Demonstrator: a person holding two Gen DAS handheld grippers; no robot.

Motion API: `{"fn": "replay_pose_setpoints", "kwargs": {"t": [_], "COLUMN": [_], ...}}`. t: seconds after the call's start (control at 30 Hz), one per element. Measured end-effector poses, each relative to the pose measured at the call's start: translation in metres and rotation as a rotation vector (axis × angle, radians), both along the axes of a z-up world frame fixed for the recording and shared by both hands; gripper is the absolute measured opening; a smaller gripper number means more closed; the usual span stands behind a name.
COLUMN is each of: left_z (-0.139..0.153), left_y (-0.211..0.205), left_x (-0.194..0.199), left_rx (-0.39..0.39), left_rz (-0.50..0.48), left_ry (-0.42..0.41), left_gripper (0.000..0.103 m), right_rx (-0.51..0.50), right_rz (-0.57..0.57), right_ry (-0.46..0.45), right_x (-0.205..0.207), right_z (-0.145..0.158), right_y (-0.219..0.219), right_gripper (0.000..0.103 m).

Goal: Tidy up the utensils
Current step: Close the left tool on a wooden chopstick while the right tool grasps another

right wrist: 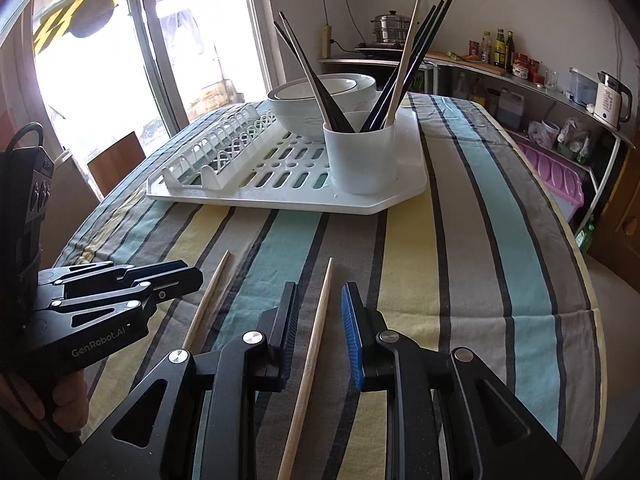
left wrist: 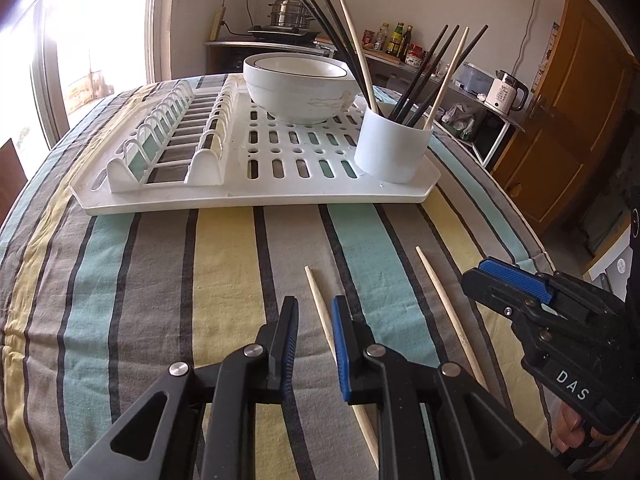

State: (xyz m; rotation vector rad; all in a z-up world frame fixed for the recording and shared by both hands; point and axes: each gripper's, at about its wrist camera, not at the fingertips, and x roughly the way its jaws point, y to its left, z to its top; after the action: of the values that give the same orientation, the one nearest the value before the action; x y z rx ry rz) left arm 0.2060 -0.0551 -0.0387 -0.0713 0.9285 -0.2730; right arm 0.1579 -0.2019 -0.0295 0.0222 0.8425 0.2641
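Two pale wooden chopsticks lie on the striped tablecloth. In the left wrist view one chopstick point(left wrist: 320, 312) runs between my open left gripper's point(left wrist: 314, 312) fingers, the other chopstick point(left wrist: 448, 312) lies to its right. My right gripper point(left wrist: 486, 268) shows at the right edge there. In the right wrist view one chopstick point(right wrist: 316, 336) lies between my open right gripper's point(right wrist: 320, 304) fingers and the other chopstick point(right wrist: 208, 296) lies left, beside the left gripper point(right wrist: 192, 276). A white cup point(left wrist: 390, 148) point(right wrist: 362, 156) on the drying rack holds several dark and pale chopsticks.
The white drying rack point(left wrist: 256, 196) point(right wrist: 280, 196) sits mid-table with stacked white bowls point(left wrist: 300, 84) point(right wrist: 304, 100) on it. The table edge falls off at right point(right wrist: 592, 280). A counter with bottles and a kettle point(right wrist: 608, 100) stands behind.
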Motion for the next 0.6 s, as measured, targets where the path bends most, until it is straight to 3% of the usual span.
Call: {"fn": "replay_pose_setpoints", "kwargs": {"t": [0.27, 0.6], "left_z": [-0.008, -0.01], "left_y": [-0.007, -0.02], "left_x": [0.014, 0.018], "left_rx": [0.017, 0.089], "left_rz": [0.011, 0.003], "left_ry": [0.038, 0.012], "left_gripper": [0.016, 0.016], "right_rx": [-0.025, -0.05], "right_rz": [0.012, 0.025], "right_ry": [0.054, 0.08], "right_x": [0.026, 0.039], "right_z": [-0.014, -0.024], "right_y": [0.008, 0.011], "right_gripper": [0.022, 0.008]}}
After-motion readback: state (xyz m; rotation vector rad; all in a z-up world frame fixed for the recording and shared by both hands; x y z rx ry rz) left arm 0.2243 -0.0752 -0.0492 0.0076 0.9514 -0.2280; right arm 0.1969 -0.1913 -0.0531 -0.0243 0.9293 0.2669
